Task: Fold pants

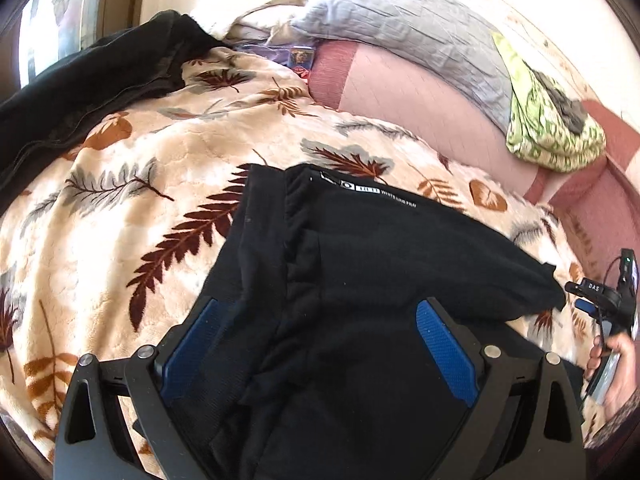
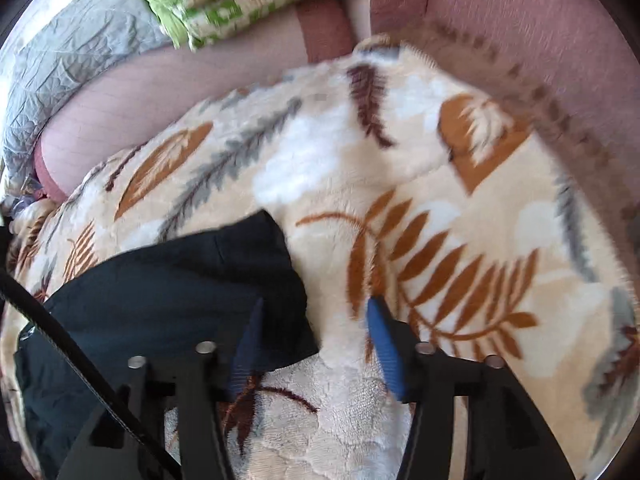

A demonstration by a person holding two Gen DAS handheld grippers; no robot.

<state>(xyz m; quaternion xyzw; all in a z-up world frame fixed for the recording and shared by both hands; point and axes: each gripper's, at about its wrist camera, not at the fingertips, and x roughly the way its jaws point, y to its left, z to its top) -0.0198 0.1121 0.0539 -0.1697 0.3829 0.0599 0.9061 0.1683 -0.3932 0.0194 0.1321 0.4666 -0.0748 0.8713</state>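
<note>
The black pants (image 1: 360,272) lie folded on a cream blanket with a leaf print (image 1: 132,184); white lettering shows near their far edge. My left gripper (image 1: 320,340) is open just above the pants, its blue pads wide apart with the cloth between and below them, not pinched. In the right wrist view the pants (image 2: 160,292) lie at the lower left. My right gripper (image 2: 316,332) is open at the pants' right corner, its left pad (image 2: 246,344) over the cloth edge and its right pad over bare blanket (image 2: 440,240). The right gripper also shows in the left wrist view (image 1: 608,300), held by a hand.
A second dark garment (image 1: 80,80) lies at the far left of the bed. A grey quilted pillow (image 1: 400,28) and a green patterned cushion (image 1: 548,128) rest on the pink sheet (image 1: 420,100) at the back. A window is at the far left.
</note>
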